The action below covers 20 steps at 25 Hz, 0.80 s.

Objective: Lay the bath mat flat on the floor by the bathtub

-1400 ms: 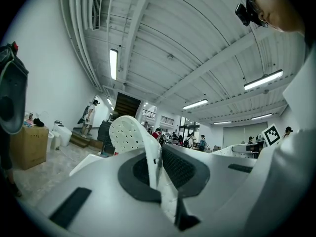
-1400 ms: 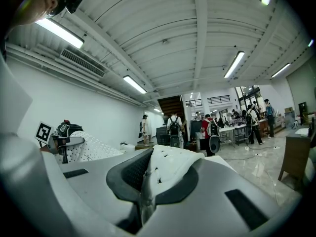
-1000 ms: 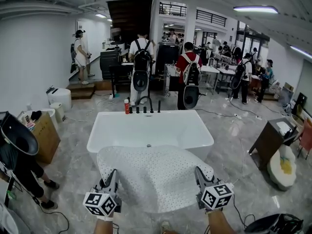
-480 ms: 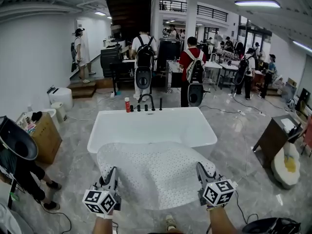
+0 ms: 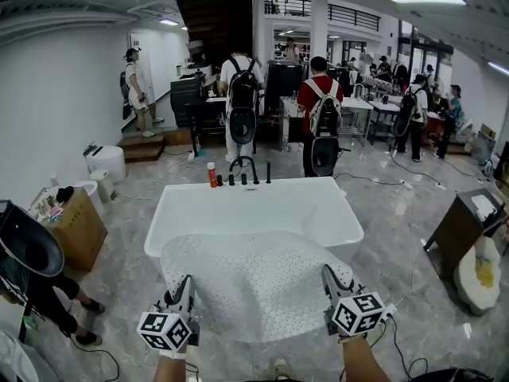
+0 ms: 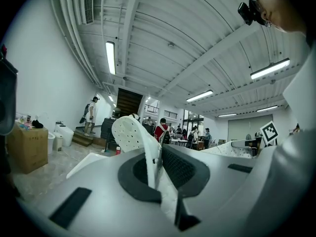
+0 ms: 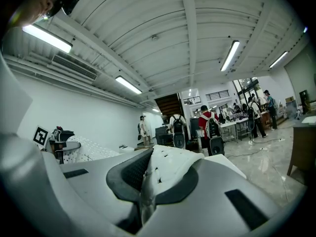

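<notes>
The white mat (image 5: pixel 254 289) with lots of little holes was held up in the air, not down flat on the floor (image 5: pixel 119 281) yet. The left gripper (image 5: pixel 184 291) had one near corner and the right gripper (image 5: pixel 329 281) had the other, and the mat hung wide between them like a sheet. In the left gripper view the jaws were squeezed tight on the mat's edge — a strip of white mat stood up right between them and curled over at the top. In the right gripper view it was the same: the jaws were almost all the way together, with a fold of the mat pinched in the middle. The far side of the mat reached out to the near side of the tub (image 5: pixel 254 205) and hid that rim in the head view, so I could not tell if the mat touched the tub there. The tub was white and long and sat on the shiny gray floor just past the mat. On its far rim stood a small red bottle (image 5: pixel 211 173) next to some black taps (image 5: pixel 246 169). To the left of the tub was a brown box (image 5: pixel 79 229) with things on top, and farther back a white toilet (image 5: pixel 106 161). To the right was a dark cabinet (image 5: pixel 455 233). Behind the tub people stood with their backs turned — a person in red (image 5: pixel 320 102) and a person in white (image 5: pixel 238 74), both with backpacks on.
</notes>
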{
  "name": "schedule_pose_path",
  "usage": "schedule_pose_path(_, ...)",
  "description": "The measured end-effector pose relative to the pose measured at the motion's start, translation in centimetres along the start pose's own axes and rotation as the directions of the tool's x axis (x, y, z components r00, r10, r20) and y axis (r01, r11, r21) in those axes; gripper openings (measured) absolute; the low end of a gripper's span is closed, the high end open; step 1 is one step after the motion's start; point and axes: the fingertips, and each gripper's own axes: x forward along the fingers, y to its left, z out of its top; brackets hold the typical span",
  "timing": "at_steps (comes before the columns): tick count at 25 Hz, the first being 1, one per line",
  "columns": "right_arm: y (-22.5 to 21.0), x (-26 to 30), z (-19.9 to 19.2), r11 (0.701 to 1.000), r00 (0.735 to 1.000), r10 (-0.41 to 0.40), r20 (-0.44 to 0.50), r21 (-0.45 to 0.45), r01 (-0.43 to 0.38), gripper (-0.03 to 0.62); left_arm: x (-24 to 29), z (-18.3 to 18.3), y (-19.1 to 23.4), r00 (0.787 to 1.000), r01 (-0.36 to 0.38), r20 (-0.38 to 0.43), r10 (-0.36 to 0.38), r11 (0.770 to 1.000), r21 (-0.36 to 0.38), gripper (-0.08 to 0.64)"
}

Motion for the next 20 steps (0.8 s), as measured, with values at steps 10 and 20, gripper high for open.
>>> schedule_pose_path(10,-4.0,5.5,-1.4,0.999,0.999,0.031,-0.036,0.021,-0.03,0.032,5.0,-1.7,0.4,0.999,-0.039,-0.026,0.039,0.999,-0.004,0.025)
schedule_pose_path(20,-7.2,10.5,-3.6,0.998,0.995,0.06,-0.075,0.041,-0.057,0.032,8.8,-3.4,1.7,0.994,-0.084,-0.063,0.084,0.996,0.01,0.025)
